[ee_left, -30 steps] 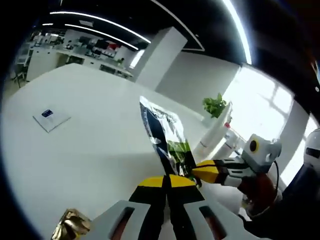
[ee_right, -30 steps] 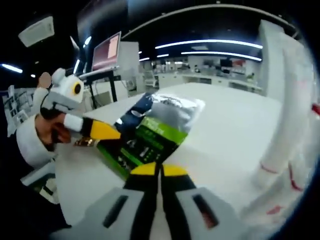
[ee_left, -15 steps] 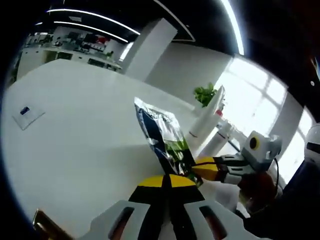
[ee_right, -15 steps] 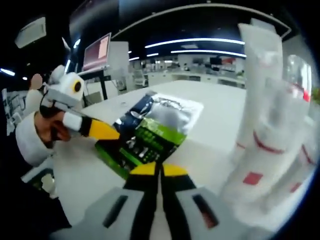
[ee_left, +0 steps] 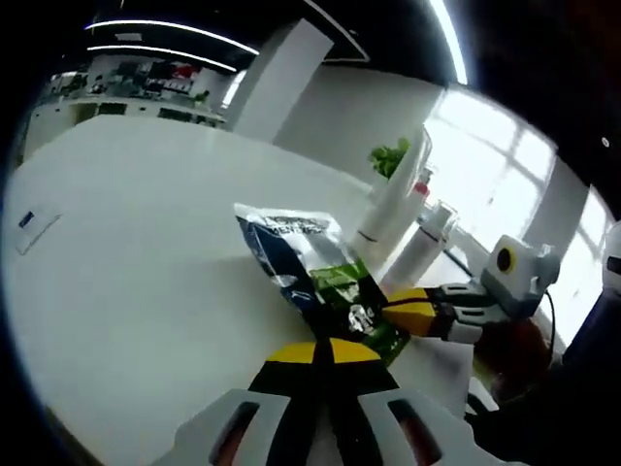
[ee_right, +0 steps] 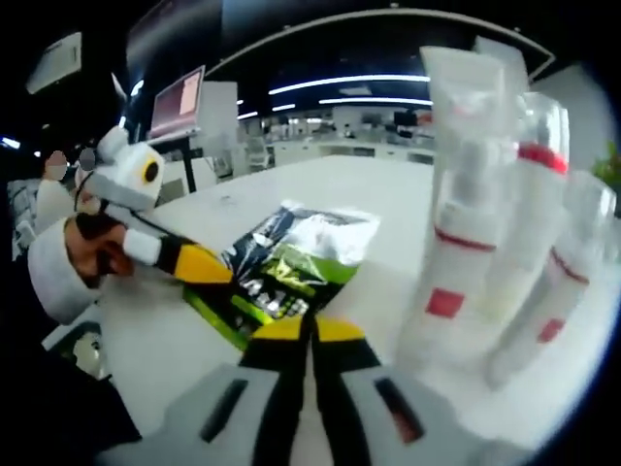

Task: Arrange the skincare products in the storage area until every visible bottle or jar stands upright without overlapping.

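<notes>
White table (ee_left: 146,252), office behind; both grippers (ee_left: 325,351) (ee_right: 309,330) pinching foil sachet (ee_left: 310,277).

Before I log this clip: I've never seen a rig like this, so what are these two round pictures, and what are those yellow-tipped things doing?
No robot here: a person holds a hand-held claw in each hand, and a fisheye camera rides on each, looking along its jaws. In the left gripper view the left claw rises from the bottom, closed on a foil sachet with green and blue print; the right claw comes in from the right and pinches the same sachet. The right gripper view shows the reverse, with the person's hand behind the left claw. On the white table several white skincare bottles with red marks stand upright.
</notes>
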`<action>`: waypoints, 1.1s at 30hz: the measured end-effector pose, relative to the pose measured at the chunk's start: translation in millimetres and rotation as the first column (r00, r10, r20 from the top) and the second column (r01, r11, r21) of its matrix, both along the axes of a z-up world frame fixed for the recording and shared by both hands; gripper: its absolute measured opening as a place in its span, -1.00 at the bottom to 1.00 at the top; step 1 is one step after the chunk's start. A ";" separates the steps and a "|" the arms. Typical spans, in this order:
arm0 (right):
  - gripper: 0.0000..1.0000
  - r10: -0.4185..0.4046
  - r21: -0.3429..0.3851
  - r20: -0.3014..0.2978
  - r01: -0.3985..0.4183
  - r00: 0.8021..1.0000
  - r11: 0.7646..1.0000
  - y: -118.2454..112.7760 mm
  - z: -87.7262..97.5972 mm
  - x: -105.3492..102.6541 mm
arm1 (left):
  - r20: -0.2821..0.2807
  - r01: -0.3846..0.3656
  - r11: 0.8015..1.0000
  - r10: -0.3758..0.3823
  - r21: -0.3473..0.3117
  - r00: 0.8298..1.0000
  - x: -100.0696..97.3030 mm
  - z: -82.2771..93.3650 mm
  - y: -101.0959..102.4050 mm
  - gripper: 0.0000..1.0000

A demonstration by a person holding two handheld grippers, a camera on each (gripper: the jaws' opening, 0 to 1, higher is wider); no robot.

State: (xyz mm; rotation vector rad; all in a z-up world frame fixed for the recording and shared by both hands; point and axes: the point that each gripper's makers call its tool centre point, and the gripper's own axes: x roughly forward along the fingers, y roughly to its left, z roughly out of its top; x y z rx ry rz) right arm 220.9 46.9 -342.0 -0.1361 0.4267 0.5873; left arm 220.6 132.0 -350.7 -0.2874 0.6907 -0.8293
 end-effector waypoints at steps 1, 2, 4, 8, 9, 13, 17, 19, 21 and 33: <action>-0.99 -0.005 0.001 0.000 0.005 1.000 1.000 -1.5 -0.3 -0.1 | 0.002 0.006 1.000 -0.006 0.004 1.000 -0.1 0.2 -1.7 -0.99; -0.99 -0.010 0.000 0.000 0.010 1.000 1.000 -2.8 -0.6 -0.4 | 0.003 0.011 1.000 -0.011 0.004 1.000 0.1 0.5 -3.1 -0.98; -0.99 -0.020 -0.002 0.001 0.020 1.000 1.000 -6.5 -0.6 -1.4 | -0.001 0.024 1.000 -0.024 0.005 1.000 -1.1 0.0 -6.1 -0.98; -0.98 -0.029 -0.003 0.005 0.029 1.000 1.000 -10.7 -1.0 -3.5 | 0.009 0.037 0.999 -0.037 0.022 0.999 -3.1 0.0 -10.9 -0.98; -0.98 -0.031 -0.002 0.006 0.031 0.999 1.000 -11.6 -1.0 -3.9 | 0.012 0.040 0.999 -0.040 0.028 0.999 -3.4 -0.1 -11.6 -0.98; -0.97 -0.037 -0.020 0.017 0.037 0.999 0.999 -15.8 -0.4 -4.2 | 0.016 0.052 0.998 -0.053 0.040 0.998 -4.5 -0.1 -15.8 -0.97; -0.97 -0.038 -0.021 0.021 0.038 0.999 0.999 -18.5 -0.2 -4.5 | 0.022 0.057 0.997 -0.058 0.051 0.998 -5.9 0.5 -18.5 -0.97; -0.97 -0.039 -0.023 0.023 0.039 0.999 0.999 -19.2 -0.1 -5.1 | 0.028 0.063 0.996 -0.065 0.062 0.998 -6.6 0.6 -19.8 -0.97; -0.97 -0.037 -0.029 0.028 0.038 0.999 0.999 -20.0 -0.1 -6.2 | 0.028 0.067 0.995 -0.069 0.070 0.997 -6.5 0.6 -20.8 -0.97; -0.93 -0.063 -0.003 0.042 0.063 0.997 0.998 -29.0 -0.4 -8.3 | 0.066 0.143 0.983 -0.152 0.116 0.986 -10.4 1.0 -26.2 -0.91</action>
